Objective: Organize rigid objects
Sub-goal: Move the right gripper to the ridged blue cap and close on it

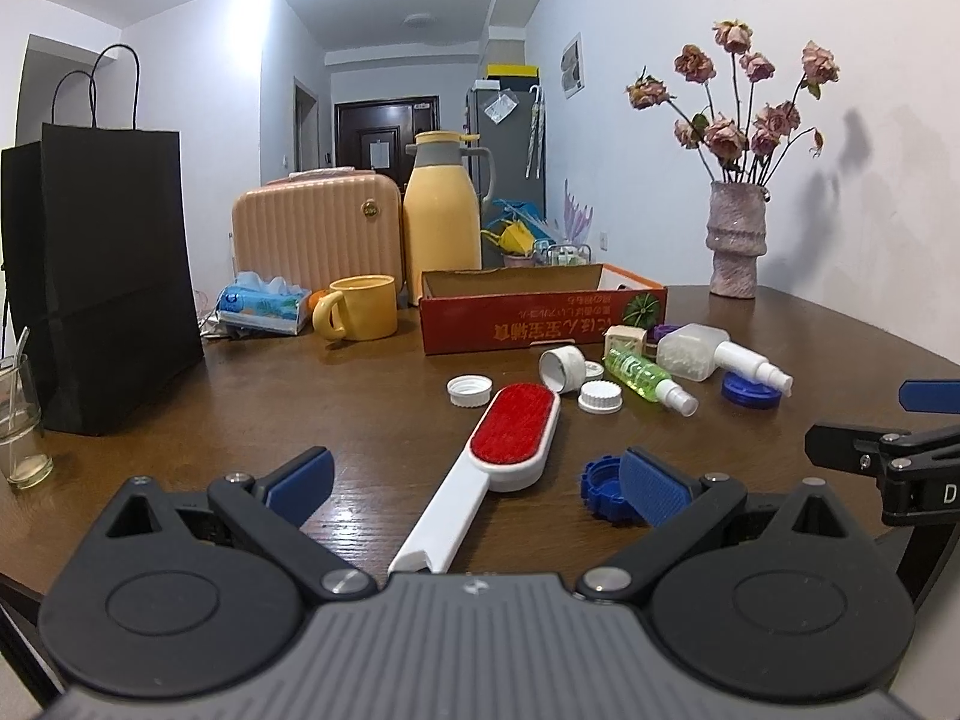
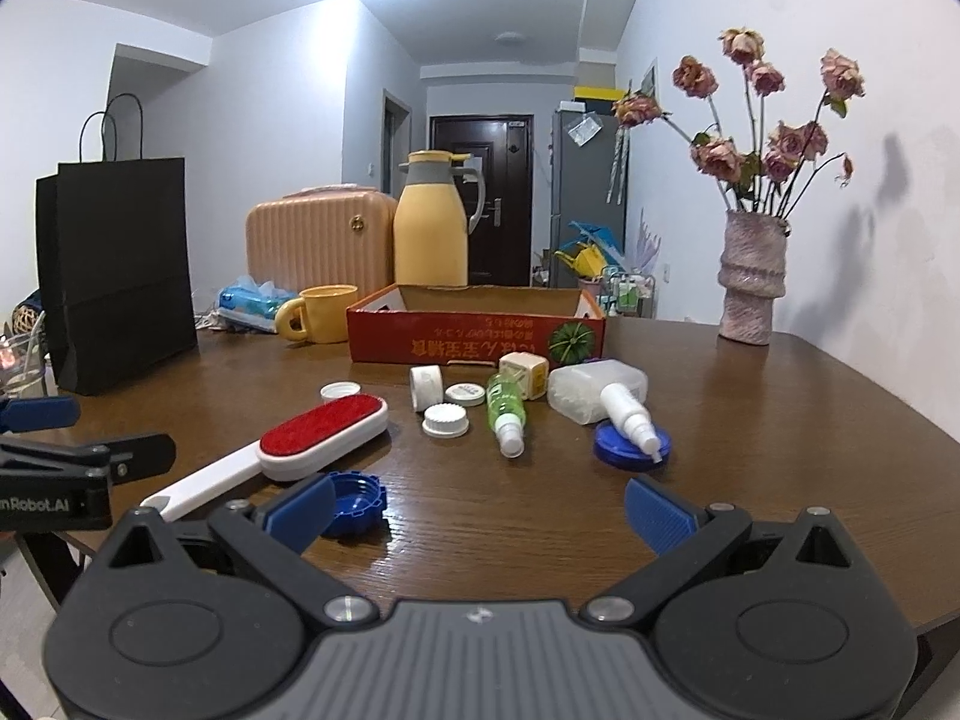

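A white lint brush with a red pad lies on the brown table, its handle reaching back between the fingers of my left gripper, which is open and holds nothing. A blue ridged cap rests by that gripper's right finger. Further back lie several white caps, a green spray bottle, a clear spray bottle and a flat blue lid. My right gripper is open above bare wood. An open red cardboard box stands behind them.
A black paper bag stands at the left, with a glass beside it. A yellow mug, a tissue pack, a peach case and a yellow jug line the back. A vase of dried roses stands at the right.
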A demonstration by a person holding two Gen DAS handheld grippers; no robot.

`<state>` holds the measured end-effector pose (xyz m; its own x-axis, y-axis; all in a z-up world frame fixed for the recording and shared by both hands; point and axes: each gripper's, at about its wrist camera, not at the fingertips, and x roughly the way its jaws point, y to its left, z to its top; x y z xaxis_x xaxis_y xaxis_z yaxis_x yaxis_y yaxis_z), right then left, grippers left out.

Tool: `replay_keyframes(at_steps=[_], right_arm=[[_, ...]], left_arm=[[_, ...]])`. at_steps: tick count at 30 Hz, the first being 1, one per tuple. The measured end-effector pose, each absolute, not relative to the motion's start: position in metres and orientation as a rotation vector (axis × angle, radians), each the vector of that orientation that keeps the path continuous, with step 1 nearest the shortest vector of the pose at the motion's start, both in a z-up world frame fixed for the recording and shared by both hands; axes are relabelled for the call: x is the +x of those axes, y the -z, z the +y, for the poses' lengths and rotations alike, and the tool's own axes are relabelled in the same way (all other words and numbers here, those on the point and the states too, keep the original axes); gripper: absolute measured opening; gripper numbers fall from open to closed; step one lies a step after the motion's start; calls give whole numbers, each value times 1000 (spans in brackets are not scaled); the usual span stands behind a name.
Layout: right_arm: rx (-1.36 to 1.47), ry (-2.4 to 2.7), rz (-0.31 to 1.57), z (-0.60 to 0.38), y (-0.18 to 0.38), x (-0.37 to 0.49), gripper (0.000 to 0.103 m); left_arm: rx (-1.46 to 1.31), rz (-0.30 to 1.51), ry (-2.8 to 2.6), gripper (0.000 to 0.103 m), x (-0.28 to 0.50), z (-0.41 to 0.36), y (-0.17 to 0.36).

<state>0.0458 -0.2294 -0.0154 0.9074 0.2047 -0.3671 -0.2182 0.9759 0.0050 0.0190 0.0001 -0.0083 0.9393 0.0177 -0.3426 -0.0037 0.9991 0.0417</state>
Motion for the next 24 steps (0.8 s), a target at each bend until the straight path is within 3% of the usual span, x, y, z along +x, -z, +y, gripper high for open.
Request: replay_keyframes(at_steps=[20,24], right_arm=[[-78,-307,507,-181,45,107,102],[-76,-331,540,-172,54,120,98]], left_arm=[[26,458,-7,103,66,28,36],[30,473,-9,103,74,35,41]])
